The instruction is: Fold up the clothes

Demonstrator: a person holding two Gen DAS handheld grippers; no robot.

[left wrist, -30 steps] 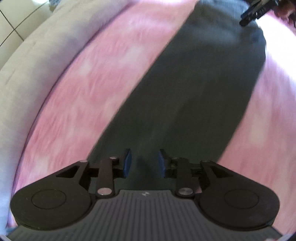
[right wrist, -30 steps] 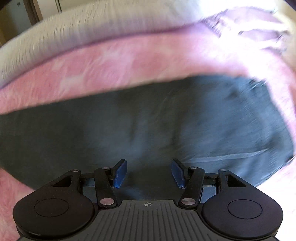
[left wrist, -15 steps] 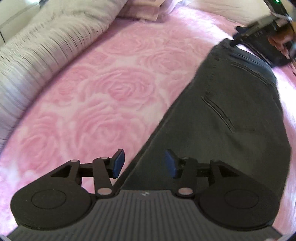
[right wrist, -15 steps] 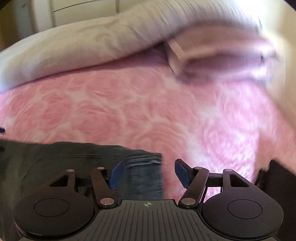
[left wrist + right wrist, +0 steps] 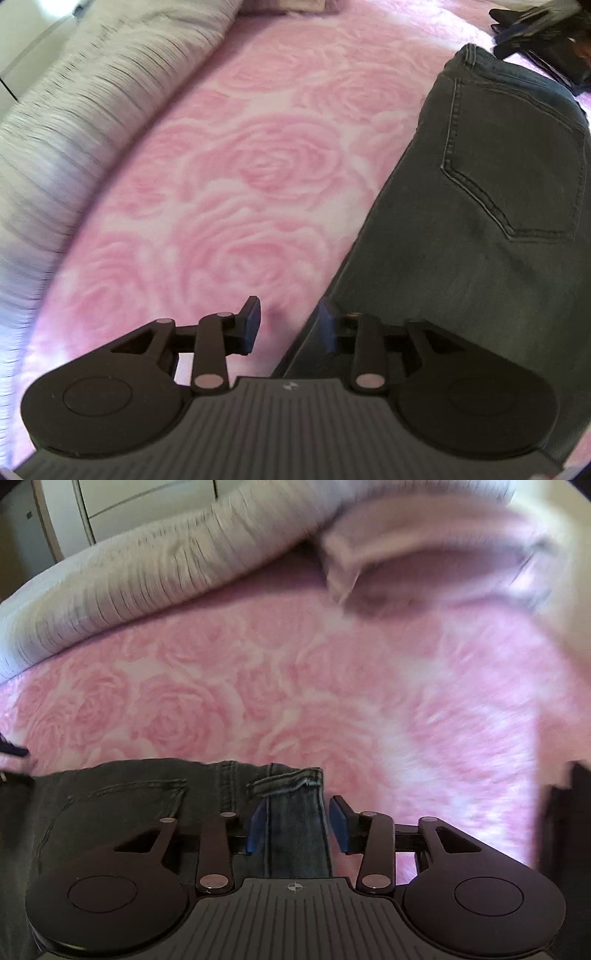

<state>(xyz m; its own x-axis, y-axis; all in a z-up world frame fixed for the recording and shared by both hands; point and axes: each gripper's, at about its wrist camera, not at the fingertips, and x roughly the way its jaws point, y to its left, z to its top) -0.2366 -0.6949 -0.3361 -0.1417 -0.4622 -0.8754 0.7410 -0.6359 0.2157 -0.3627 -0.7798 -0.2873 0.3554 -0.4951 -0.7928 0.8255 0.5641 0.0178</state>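
Note:
Dark grey jeans (image 5: 480, 229) lie flat on a pink rose-patterned blanket (image 5: 236, 192), back pocket up. My left gripper (image 5: 290, 325) is open at the jeans' left edge, one finger over the blanket, the other over the denim. In the right wrist view the jeans (image 5: 147, 797) lie at lower left, and a folded-over leg hem (image 5: 295, 805) sits between the open fingers of my right gripper (image 5: 297, 821). The right gripper also shows in the left wrist view (image 5: 535, 26) at the top right, by the waistband.
A grey-white rolled duvet (image 5: 92, 110) runs along the far side of the bed; it also shows in the right wrist view (image 5: 166, 565). A pale pink pillow (image 5: 424, 554) lies at the back right. White cupboard doors (image 5: 129, 498) stand behind.
Both grippers have pulled back toward the edges of the jeans. The left gripper has opened wider and shifted left off the denim; the right now frames the leg hem.

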